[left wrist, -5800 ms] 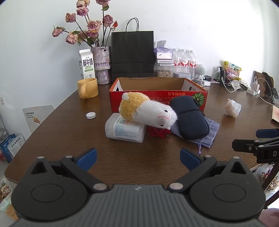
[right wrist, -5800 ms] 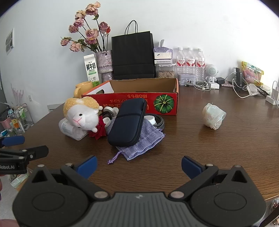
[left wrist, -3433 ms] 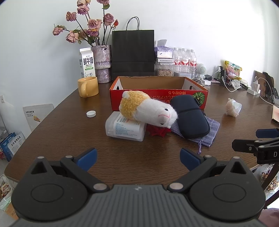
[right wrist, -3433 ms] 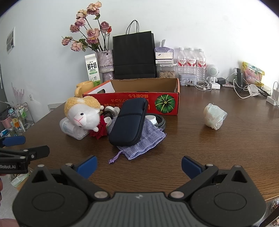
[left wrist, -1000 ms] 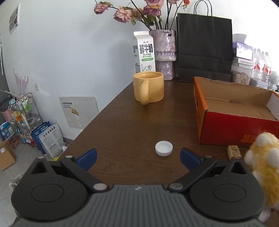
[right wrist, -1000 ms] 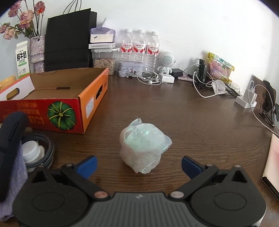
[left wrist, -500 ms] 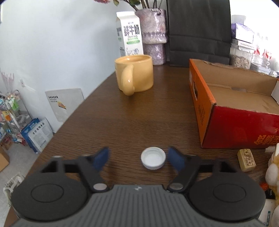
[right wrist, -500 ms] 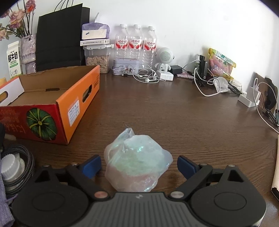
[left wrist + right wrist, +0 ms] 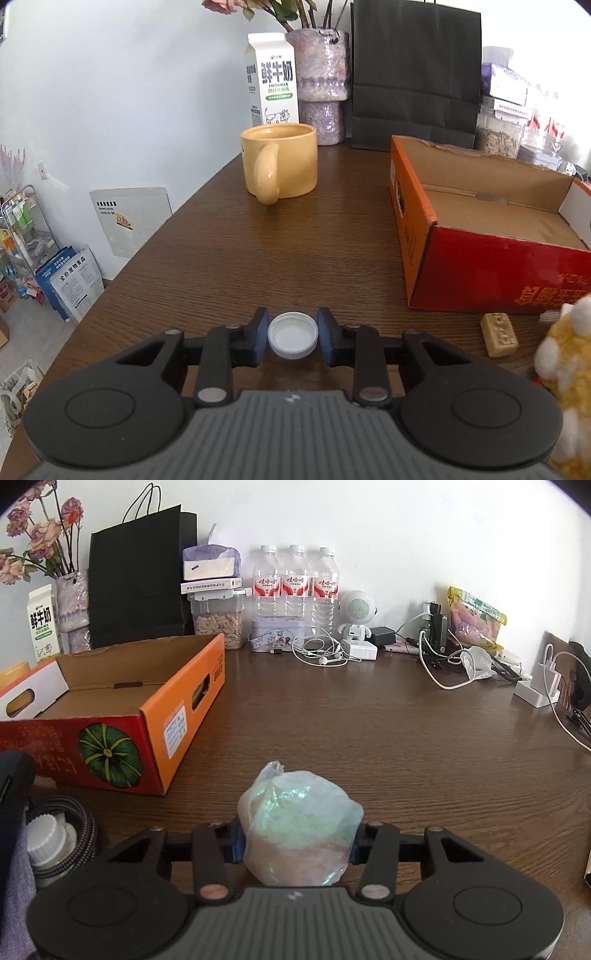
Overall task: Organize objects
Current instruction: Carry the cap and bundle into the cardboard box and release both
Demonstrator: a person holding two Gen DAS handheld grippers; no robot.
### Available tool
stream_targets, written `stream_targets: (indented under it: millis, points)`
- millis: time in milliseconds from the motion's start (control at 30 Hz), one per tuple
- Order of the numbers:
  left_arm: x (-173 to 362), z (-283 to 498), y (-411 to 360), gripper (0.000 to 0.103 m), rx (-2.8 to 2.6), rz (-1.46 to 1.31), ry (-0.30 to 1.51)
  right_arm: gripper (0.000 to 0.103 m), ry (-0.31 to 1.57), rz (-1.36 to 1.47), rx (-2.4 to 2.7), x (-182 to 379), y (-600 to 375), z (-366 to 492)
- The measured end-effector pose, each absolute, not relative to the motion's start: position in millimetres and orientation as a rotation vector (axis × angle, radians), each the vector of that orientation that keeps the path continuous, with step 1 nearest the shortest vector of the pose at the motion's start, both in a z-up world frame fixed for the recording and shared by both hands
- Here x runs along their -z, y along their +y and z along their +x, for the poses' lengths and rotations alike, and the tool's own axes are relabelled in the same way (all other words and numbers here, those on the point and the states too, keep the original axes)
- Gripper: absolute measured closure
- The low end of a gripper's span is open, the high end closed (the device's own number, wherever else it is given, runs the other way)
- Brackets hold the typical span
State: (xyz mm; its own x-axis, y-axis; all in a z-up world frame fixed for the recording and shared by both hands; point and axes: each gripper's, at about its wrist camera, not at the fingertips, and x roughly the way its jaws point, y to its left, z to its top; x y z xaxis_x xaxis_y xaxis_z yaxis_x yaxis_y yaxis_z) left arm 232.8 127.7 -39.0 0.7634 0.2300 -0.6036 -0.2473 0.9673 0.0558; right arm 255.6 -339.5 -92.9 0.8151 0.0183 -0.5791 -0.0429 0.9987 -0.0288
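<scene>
Left wrist view: left tongs [image 9: 292, 334] stand narrowed around a white bottle cap [image 9: 293, 339] that lies open side up on the table [image 9: 207, 258]. Jaws have just been closing; both blue pads [image 9: 260, 332] sit against the cap's rim, gripping it. Ahead of the tongs and slightly left stands a yellow mug [image 9: 279, 162], with a milk carton [image 9: 273, 79] behind it. Ahead and to the right lies an open red cardboard box [image 9: 491, 273]. To the right of the tongs, near the box wall, lies a small tan block [image 9: 499, 334]; a plush toy [image 9: 565, 373] shows at the right edge.

Right wrist view: right tongs [image 9: 297, 843] are partly closed on a crumpled plastic bag bundle [image 9: 299, 823] resting on the table. Jaws have just been closing; the bundle fills the gap and both pads press its sides. Ahead and to the left lies the red cardboard box [image 9: 110, 716]. To the left of the tongs lies a coiled strap [image 9: 79, 819] holding a white bottle [image 9: 46, 843].
</scene>
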Motion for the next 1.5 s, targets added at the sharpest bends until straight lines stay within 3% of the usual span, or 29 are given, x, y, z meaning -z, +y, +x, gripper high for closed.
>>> stream_targets:
  millis: [867, 1500]
  points:
    - [-14, 83, 71, 0.074, -0.118, -0.012, 0.494, 0.057, 0.503, -0.103, -0.266, 52, -288, 120]
    - [-20, 60, -1, 0.074, 0.106, 0.024, 0.457, 0.057, 0.486, -0.147, -0.506, 44, -208, 85]
